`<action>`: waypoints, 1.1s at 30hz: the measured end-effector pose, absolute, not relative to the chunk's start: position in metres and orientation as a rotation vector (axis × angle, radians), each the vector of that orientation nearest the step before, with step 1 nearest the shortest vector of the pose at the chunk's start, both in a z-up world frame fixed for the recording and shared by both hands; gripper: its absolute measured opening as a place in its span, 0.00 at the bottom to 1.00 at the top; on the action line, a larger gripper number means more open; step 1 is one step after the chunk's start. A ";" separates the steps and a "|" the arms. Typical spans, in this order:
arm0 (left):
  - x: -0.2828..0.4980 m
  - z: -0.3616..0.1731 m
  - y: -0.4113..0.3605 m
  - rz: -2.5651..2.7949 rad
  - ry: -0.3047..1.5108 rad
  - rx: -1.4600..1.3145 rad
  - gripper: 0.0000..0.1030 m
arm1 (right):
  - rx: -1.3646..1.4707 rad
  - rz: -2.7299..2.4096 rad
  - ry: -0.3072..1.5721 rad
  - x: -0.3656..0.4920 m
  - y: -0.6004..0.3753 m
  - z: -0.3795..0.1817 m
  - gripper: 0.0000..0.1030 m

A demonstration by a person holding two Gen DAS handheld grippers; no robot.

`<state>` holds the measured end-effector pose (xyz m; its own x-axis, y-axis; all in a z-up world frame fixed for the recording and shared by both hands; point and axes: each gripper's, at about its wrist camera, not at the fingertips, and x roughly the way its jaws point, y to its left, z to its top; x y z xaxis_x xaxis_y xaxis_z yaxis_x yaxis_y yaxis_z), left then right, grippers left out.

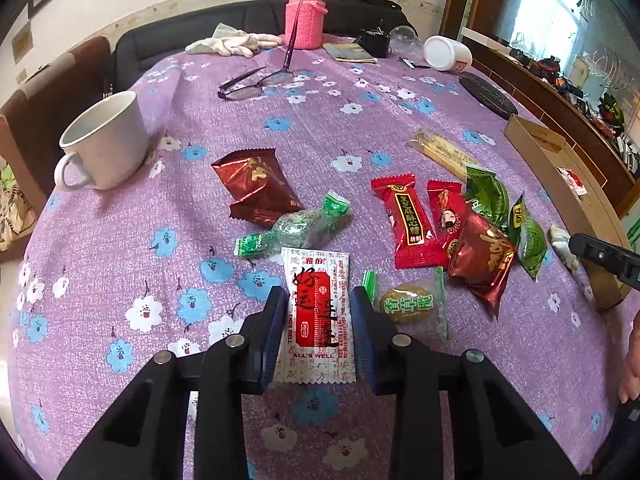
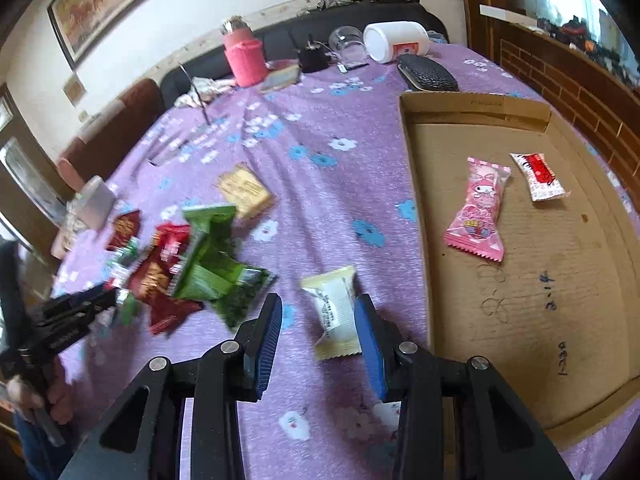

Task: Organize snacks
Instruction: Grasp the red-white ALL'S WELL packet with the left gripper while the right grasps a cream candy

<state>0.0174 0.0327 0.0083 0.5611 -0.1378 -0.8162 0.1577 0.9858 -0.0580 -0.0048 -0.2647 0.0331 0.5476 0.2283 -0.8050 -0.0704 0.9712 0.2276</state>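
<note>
A worktop (image 1: pixel 328 128) draped in a purple cloth printed with blue and white flowers fills both views, with a dark sofa and a pale wall behind it.

Near its front edge lies a white-and-red sachet (image 1: pixel 318 316), flat on the cloth between the blue pads of the left hand-held gripper (image 1: pixel 318 334). The pads flank its long sides closely; whether they already press on it cannot be told. Just right of it sits a green-lettered candy in clear wrap (image 1: pixel 408 304), and just beyond it a green twist-wrapped sweet (image 1: pixel 298 228) and a dark red foil packet (image 1: pixel 256 188). Further right, red, dark red and green packets (image 1: pixel 452 220) lie in an overlapping heap.

In the right wrist view a cream-coloured candy (image 2: pixel 334 312) lies on the cloth between the pads of the right hand-held gripper (image 2: pixel 320 340), close to the right pad, with a clear gap on the left side; the jaws stand apart. Right beside it is a shallow cardboard tray (image 2: pixel 520 320) holding a pink candy (image 2: pixel 480 208) and a small white-and-red sachet (image 2: pixel 538 176), lying apart from each other.

Further out stand a white mug (image 1: pixel 106 140), folded glasses (image 1: pixel 252 82), a pink-sleeved flask (image 1: pixel 305 12) and a tipped white tub (image 1: pixel 446 54).
</note>
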 end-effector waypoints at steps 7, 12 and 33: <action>0.020 0.010 0.044 -0.172 0.944 -0.040 0.29 | 0.045 0.141 0.977 0.000 -0.250 0.026 0.37; 0.017 0.017 0.049 -0.182 0.910 -0.071 0.29 | -0.063 0.122 0.995 0.003 -0.235 0.020 0.37; 0.010 0.028 0.047 -0.227 0.849 -0.091 0.29 | 0.058 0.323 0.895 -0.016 -0.207 0.027 0.20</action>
<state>0.0097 0.0468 0.0283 0.6387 -0.2347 -0.7328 0.1620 0.9720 -0.1701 -0.0163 -0.2072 0.0270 0.5810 0.3001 -0.7566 -0.2520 0.9502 0.1834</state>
